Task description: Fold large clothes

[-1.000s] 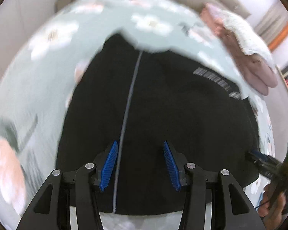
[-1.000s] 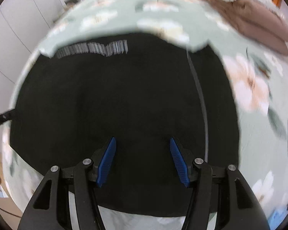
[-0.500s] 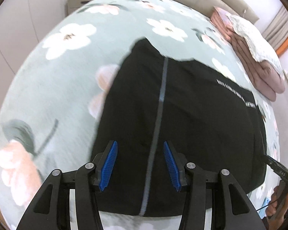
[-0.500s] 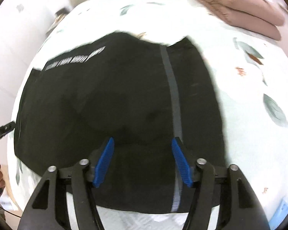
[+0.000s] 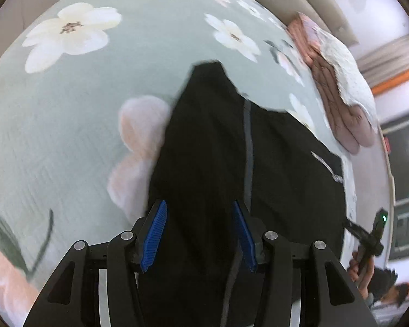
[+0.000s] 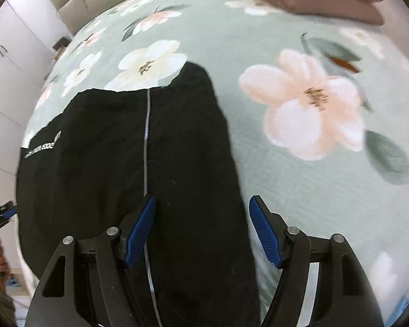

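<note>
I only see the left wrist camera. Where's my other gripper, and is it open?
Observer: The right gripper is open and holds nothing.
Child: Is it over the black clothes?
Observer: Half. One finger is over the garment, by its grey stripe. The other finger is over the bedspread.
Child: What's on that side of the clothes?
Observer: A big pink flower printed on the bedspread, to the right of the garment's edge.
</note>
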Tool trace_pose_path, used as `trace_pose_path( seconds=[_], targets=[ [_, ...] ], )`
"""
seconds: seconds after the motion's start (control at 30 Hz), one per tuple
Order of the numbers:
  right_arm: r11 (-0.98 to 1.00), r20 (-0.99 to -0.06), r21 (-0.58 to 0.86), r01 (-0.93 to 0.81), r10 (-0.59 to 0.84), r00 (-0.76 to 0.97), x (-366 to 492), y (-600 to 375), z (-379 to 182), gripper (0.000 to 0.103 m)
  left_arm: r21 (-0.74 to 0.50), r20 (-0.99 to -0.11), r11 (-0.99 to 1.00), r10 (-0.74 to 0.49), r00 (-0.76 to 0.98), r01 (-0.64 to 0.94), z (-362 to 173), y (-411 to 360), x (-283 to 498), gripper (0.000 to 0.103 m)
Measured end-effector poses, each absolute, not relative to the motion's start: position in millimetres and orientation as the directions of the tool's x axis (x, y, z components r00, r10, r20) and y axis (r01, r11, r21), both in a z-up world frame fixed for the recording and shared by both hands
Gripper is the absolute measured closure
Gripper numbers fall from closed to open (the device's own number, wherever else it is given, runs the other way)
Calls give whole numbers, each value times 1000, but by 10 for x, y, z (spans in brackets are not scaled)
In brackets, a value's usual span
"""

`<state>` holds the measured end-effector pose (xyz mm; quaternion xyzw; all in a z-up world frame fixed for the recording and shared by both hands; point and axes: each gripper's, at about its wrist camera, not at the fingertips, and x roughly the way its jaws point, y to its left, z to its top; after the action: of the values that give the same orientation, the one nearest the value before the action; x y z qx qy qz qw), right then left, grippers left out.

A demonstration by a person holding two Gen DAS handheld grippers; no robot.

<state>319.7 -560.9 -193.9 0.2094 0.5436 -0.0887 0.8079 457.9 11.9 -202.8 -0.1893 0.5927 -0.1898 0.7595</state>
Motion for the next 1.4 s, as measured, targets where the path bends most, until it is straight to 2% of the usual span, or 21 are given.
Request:
trace_pose_path(
  seconds=[0.07,0.1,0.2,0.23,0.27,0.33,0.4,0.47,0.53,0.57,0.6,0.63,0.8,0.9,1.03,1.07,1.13,1.2,1.23,1.3,1.4],
  targets=[
    [888,-912,280,366,128,389,3270,-5691,-2061,27,-553,-807,832,-547,220,40,-2137,166,4670,49],
    [881,-911,299,367,149,385,3293,-5721,-2117,23,-583,-793,812,-576,200,27,-2236,167,4717,42],
    [843,-898,369,391,214,385,3329,-5875,-2310,10,-636,-766,772,-630,128,-2,-2474,81,4786,37],
    [822,-884,413,393,258,389,3339,-5942,-2392,10,-651,-753,759,-646,126,-1,-2508,63,4806,28],
    [802,-872,447,395,294,391,3341,-5988,-2461,9,-661,-744,750,-657,122,1,-2530,50,4803,24],
    [759,-842,511,404,348,412,3337,-6077,-2555,6,-686,-726,727,-683,85,-22,-2645,41,4797,24],
    [782,-848,497,376,346,402,3364,-6055,-2540,7,-701,-711,713,-697,93,-24,-2654,61,4782,24],
    [803,-851,487,343,348,394,3376,-6025,-2513,14,-703,-710,711,-700,80,-9,-2642,67,4729,24],
    [777,-817,546,313,412,404,3370,-6016,-2506,37,-714,-698,700,-713,66,21,-2646,33,4677,25],
    [757,-794,582,296,451,408,3366,-6028,-2502,37,-726,-685,687,-727,55,33,-2657,7,4660,26],
    [763,-795,580,287,453,403,3363,-6028,-2499,37,-750,-659,661,-751,47,42,-2665,-17,4656,33],
    [768,-798,576,280,454,397,3362,-6018,-2508,36,-758,-649,650,-760,45,43,-2672,-31,4663,34],
    [725,-766,628,283,512,388,3459,-6008,-2625,30,-785,-619,620,-784,43,11,-2810,-79,4737,33],
    [741,-767,623,253,515,383,3590,-5954,-2651,28,-784,-621,621,-782,46,-11,-2820,-122,4767,29],
    [776,-785,592,217,494,375,3667,-5851,-2626,29,-774,-633,633,-770,77,-33,-2791,-127,4769,28],
    [784,-789,584,212,485,377,3664,-5832,-2613,31,-757,-651,653,-752,101,-22,-2753,-153,4740,31],
    [794,-787,575,194,473,396,3575,-5804,-2542,47,-727,-676,686,-721,152,25,-2619,-174,4630,60],
    [809,-783,561,174,451,428,3489,-5758,-2422,60,-730,-663,682,-722,199,42,-2457,-152,4538,75],
    [818,-782,552,164,439,444,3451,-5731,-2351,67,-747,-639,663,-736,223,49,-2347,-131,4483,78],
    [824,-769,547,148,424,479,3346,-5682,-2174,72,-787,-574,612,-774,267,83,-2073,-93,4328,80],
    [790,-708,599,128,448,545,3119,-5620,-1866,74,-759,-562,629,-764,317,172,-1604,-157,4020,80]
  ],
)
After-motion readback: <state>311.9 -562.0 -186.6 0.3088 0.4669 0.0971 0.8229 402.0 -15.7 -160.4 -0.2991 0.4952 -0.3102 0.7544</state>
